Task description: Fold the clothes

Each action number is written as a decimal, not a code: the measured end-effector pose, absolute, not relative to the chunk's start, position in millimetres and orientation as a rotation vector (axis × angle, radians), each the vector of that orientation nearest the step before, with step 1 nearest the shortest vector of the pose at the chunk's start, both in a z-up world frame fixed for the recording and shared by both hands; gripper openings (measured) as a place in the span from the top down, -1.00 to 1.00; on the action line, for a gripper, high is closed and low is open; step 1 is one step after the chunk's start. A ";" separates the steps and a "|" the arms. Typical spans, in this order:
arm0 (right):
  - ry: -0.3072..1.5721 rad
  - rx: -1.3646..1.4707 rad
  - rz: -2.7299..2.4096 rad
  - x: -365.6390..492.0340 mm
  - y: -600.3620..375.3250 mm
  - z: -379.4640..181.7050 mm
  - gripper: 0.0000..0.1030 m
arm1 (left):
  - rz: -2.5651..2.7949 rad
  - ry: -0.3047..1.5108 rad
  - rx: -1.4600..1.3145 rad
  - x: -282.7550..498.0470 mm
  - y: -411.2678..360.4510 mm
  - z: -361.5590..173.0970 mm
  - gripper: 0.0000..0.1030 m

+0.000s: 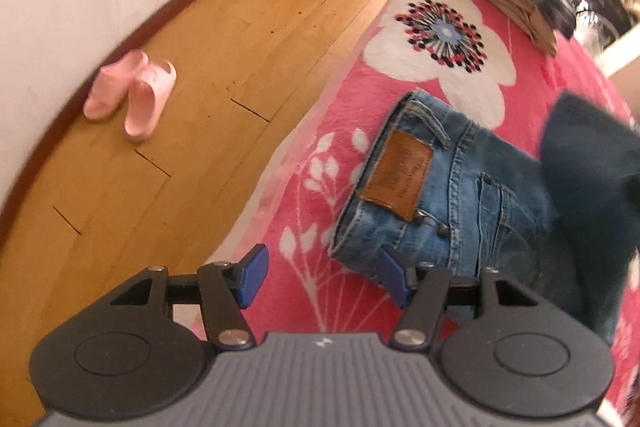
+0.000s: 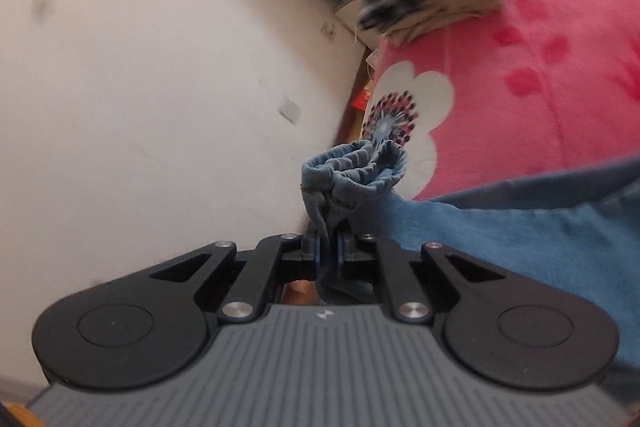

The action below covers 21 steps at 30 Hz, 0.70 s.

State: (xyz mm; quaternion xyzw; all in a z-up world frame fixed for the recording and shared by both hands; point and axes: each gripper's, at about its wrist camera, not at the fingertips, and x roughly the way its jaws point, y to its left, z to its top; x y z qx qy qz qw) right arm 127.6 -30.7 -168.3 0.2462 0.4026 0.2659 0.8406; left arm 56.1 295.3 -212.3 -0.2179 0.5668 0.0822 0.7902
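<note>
Right wrist – blurred, right tool [image 2: 328, 247] pinching jeans [image 2: 356, 167]

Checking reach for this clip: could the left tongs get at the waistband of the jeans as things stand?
Probably yes. The left tongs stand open and empty just off the jeans, whose waistband lies flat on the pink blanket with nothing over it. The right tongs are shut on blue denim elsewhere.
</note>
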 end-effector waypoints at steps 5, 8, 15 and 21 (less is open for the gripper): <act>0.863 0.206 0.561 121.9 41.3 -193.4 0.88 | 0.161 1.184 -0.559 46.4 323.0 -217.2 -0.16; 0.859 0.023 0.581 117.1 73.4 -205.6 0.88 | 0.136 1.163 -0.588 45.3 334.7 -217.9 -0.16; 0.894 -0.286 0.620 102.9 118.2 -235.6 0.70 | 0.039 1.112 -0.699 52.9 341.0 -220.2 -0.16; 0.749 -0.308 0.590 93.5 118.0 -214.8 0.76 | 0.019 1.066 -0.752 56.4 341.2 -219.1 -0.16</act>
